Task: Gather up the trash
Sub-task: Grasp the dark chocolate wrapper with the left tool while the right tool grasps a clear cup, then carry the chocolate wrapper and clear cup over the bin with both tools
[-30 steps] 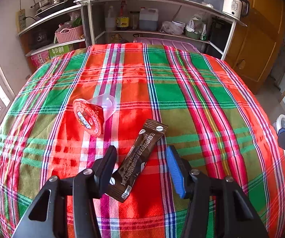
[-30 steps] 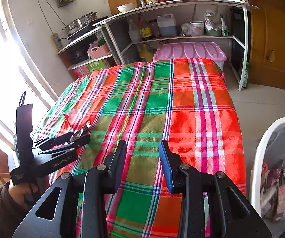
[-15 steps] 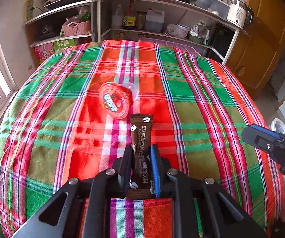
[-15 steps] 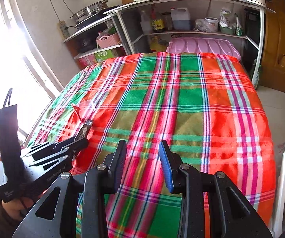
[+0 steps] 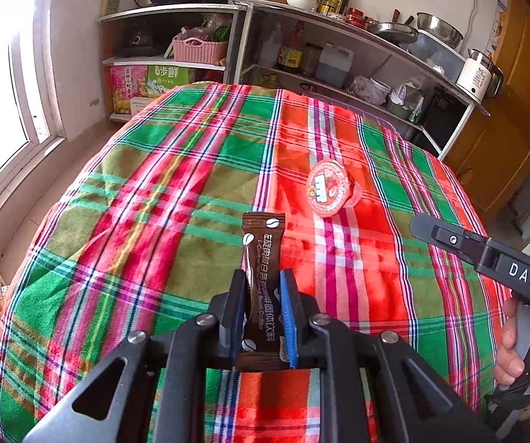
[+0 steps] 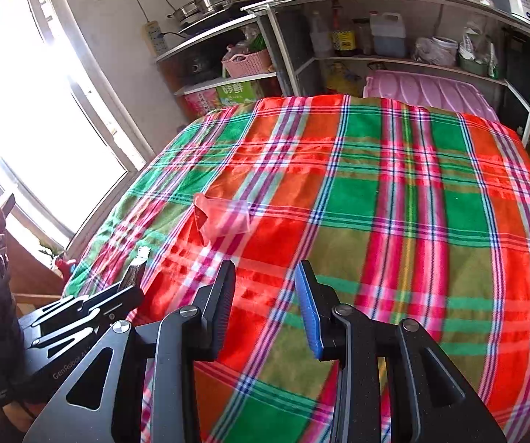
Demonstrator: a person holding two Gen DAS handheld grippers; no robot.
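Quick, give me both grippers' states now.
Left gripper: shut on the brown coffee sachet.
Right gripper: open, holding nothing.

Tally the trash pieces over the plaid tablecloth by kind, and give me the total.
Brown coffee sachet, clamped in the left gripper: 1
Jelly cup with red lid, lying on its side on the plaid tablecloth: 1
Total: 2

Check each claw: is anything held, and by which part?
The left claw is shut on the brown coffee sachet, pinching its near end; the far end sticks out ahead. The right claw is open and holds nothing.
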